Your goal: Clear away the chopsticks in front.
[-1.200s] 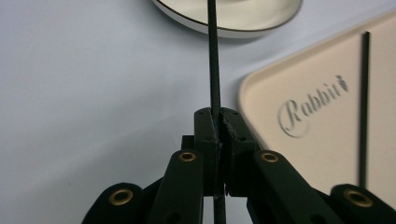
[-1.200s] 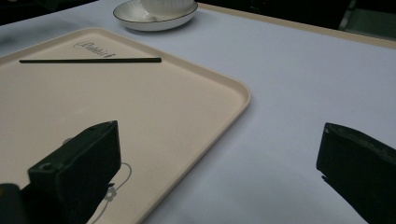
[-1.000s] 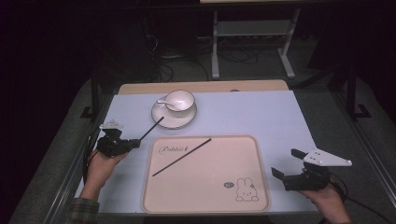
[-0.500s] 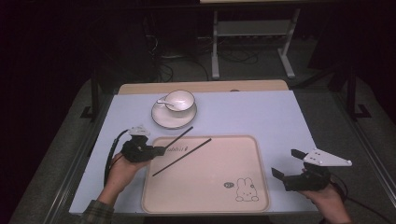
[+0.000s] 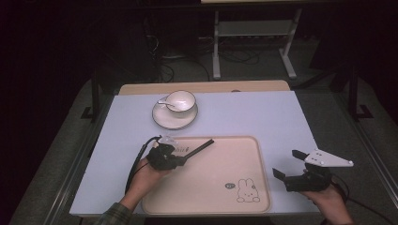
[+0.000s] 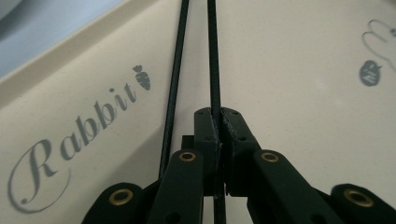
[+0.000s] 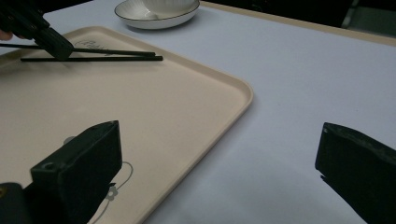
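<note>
High view: left gripper [image 5: 180, 159] jaws clamp one chopstick [image 6: 214, 60] beside another [image 6: 175, 84]; right gripper [image 5: 287, 165] jaws wide.

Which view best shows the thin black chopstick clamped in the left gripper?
The left gripper view: the thin black chopstick sits pinched between the shut jaws of the left gripper, beside a second black chopstick. The high view shows it small over the beige tray; the right gripper view shows both sticks far off.

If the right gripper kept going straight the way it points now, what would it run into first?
Probably the tray: the open right gripper aims along its right edge over bare table. Beyond lies the saucer, though depth is hard to judge.
</note>
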